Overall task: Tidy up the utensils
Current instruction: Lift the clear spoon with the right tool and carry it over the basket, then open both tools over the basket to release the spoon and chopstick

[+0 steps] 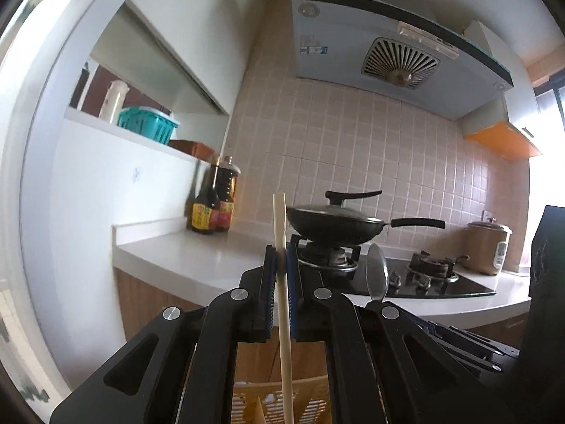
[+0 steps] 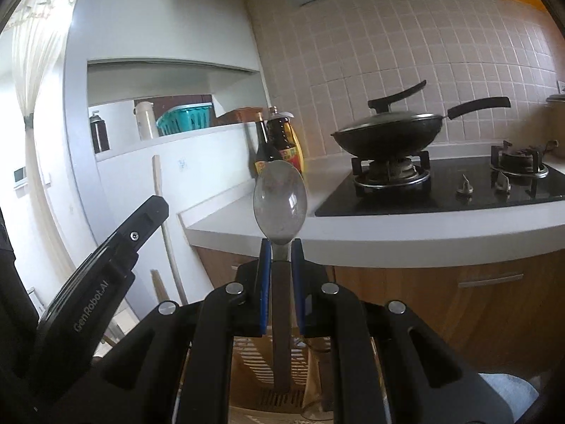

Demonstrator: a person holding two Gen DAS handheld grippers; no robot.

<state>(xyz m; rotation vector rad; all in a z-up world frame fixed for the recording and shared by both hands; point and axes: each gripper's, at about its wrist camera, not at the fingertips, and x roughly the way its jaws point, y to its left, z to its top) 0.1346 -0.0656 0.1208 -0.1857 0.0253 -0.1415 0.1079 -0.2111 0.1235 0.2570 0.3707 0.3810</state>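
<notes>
Nearest of all, low under both tools, sits a slatted pale-wood utensil holder (image 2: 254,360), its ribs showing between the black frames. Above it the left hand-held gripper (image 1: 281,258) has its blue pads pressed against a pale wooden chopstick (image 1: 280,233), which stands almost upright, its blunt end poking up past the pads and its long end running down towards the holder. Just to the right, the right hand-held gripper (image 2: 281,247) pinches a metal spoon (image 2: 280,201) at the neck, bowl up, handle hanging down over the slats. The two tools are close beside one another; from the right one's view the left one's black body crosses the near left corner.

Beyond them runs the white desk (image 2: 406,233), with wooden cabinet fronts beneath. On its far left stand two dark sauce bottles (image 1: 212,205); to the right a black gas hob (image 2: 459,190) carries a lidded wok (image 2: 388,130), and further right a rice cooker (image 1: 489,247). A shelf on the left wall holds a teal basket (image 1: 148,123), and an extractor hood (image 1: 388,56) hangs over the hob.

I'd say both utensils are picked up and being carried for sorting. Which slot each belongs in I cannot tell. The next move seems to call for lining each lower end over a compartment of the holder, lowering it in, then easing the pads apart so neither tips out.
</notes>
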